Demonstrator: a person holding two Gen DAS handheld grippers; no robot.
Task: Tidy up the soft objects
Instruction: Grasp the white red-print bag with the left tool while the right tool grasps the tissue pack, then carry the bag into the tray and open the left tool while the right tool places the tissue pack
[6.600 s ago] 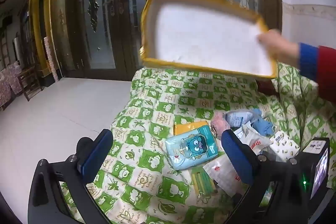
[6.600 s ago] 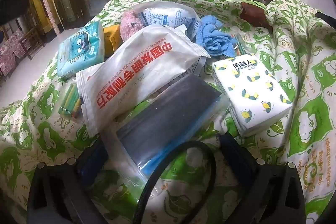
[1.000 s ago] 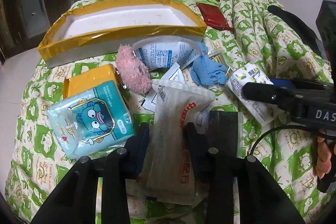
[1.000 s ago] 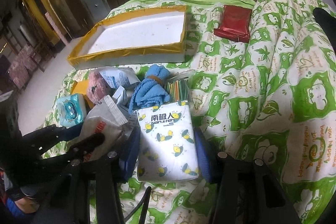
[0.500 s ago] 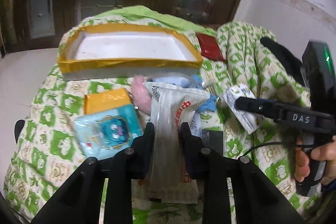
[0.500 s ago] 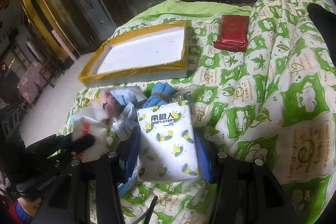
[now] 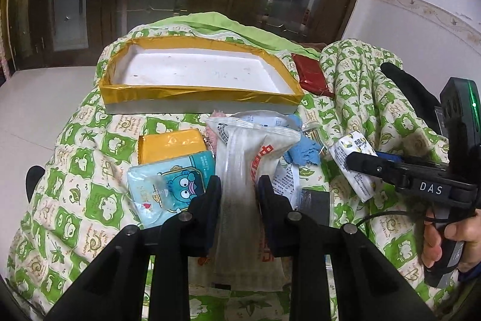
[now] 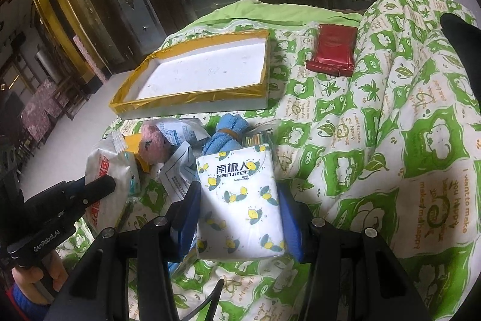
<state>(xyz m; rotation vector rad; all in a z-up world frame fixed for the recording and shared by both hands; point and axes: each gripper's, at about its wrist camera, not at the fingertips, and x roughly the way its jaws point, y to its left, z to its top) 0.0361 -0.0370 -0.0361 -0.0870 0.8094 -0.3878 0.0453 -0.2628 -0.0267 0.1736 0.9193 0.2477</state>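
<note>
Two tongs each pinch a soft pack above the green-and-white quilt [image 8: 375, 140]. Left tongs [image 7: 239, 191] are clamped on the white pouch [image 7: 249, 170] with red lettering, which stands up between the fingers. Right tongs [image 8: 239, 212] squeeze the bee-print tissue pack [image 8: 240, 200] from both sides. Just beyond both lies the rest of the pile: a blue cartoon wipes pack [image 7: 171, 188] and a yellow pack [image 7: 170, 145] left of the left tongs, a pink fluffy item [image 8: 153, 145] and a blue cloth [image 8: 227, 134] ahead of the right tongs. Farther ahead sits the gold-taped white tray [image 7: 198, 95], with a red packet [image 8: 332, 50] to its right.
</note>
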